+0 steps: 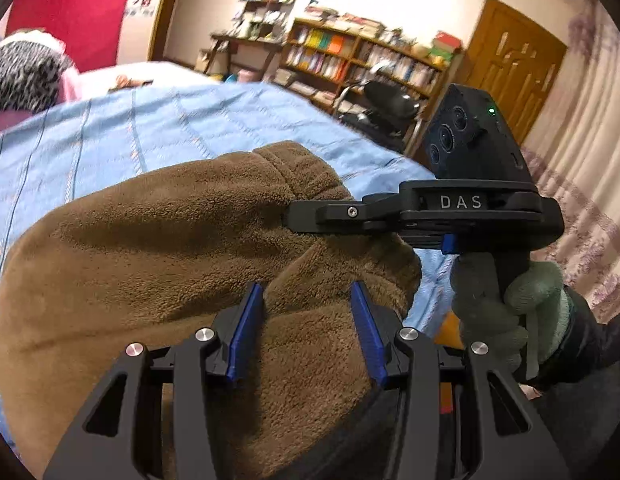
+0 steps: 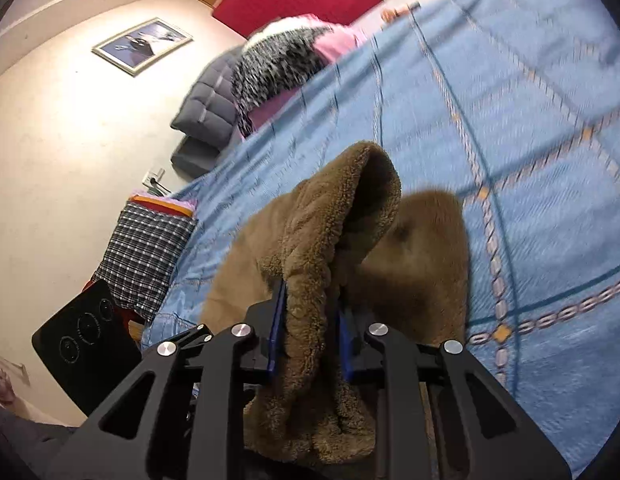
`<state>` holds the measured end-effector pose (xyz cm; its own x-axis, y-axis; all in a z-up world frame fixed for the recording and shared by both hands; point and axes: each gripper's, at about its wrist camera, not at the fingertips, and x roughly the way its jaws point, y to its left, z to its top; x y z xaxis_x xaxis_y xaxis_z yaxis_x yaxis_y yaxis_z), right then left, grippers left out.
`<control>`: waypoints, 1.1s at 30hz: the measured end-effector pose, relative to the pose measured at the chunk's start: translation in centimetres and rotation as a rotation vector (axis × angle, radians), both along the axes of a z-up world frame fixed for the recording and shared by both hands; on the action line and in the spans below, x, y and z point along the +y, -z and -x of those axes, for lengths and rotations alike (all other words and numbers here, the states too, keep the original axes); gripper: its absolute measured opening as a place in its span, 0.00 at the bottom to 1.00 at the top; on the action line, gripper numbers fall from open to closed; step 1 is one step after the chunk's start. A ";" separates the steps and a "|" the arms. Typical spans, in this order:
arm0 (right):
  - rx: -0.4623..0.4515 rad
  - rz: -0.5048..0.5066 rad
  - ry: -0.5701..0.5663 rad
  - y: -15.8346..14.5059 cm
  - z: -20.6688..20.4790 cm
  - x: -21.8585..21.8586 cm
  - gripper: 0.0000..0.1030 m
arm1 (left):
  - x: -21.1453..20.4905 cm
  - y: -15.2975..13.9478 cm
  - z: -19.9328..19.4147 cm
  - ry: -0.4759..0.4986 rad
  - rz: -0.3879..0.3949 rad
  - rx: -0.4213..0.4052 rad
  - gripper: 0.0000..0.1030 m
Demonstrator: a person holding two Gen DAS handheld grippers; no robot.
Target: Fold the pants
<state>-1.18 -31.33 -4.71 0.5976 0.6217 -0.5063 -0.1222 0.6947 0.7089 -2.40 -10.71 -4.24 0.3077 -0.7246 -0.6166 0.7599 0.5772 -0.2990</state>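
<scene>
- The brown fleece pants (image 1: 182, 248) lay on the blue checked bedspread (image 1: 130, 120), bunched in a thick mound at the near edge of the bed, directly ahead of both grippers.
- In the left wrist view the fabric ran from the near right, where the tools met it, out to the far left. The mound hid which end was the waistband, so I cannot tell its long axis for certain.
- The right gripper (image 2: 311, 320) was pinching a thick hem-like fold of the fleece between its blue pads (image 2: 278, 320), and the cloth draped up and over the fingers.
- The left gripper (image 1: 306, 328) had its blue pads (image 1: 246, 328) spread part way. Fleece lay between and under them, but the pads did not visibly press on it.
- From the left wrist view the right tool entered from the right, held by a gloved hand (image 1: 513, 308), its fingers pushed into the pants' near right edge.
- Judging from this, the right hand had the secure hold. The left would need to close on the fabric beside it before the pants could be lifted and spread along the bed.
</scene>
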 end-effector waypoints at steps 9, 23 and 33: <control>0.129 -0.035 0.047 6.3 -0.1 -1.7 0.26 | -0.1 3.6 -0.6 0.008 -0.077 0.069 0.55; -0.190 0.412 0.020 -1.7 2.7 3.5 0.44 | 6.3 0.1 -0.5 -0.168 -0.060 -0.001 0.57; -0.152 0.502 -0.098 3.9 2.9 6.2 0.44 | 9.4 3.2 -0.1 -0.218 -0.108 0.007 0.57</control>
<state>-4.05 -25.11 -8.62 0.6389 0.3819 -0.6678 -0.2788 0.9240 0.2617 -2.34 -1.27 -7.42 0.4452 -0.5711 -0.6897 0.6117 0.7565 -0.2315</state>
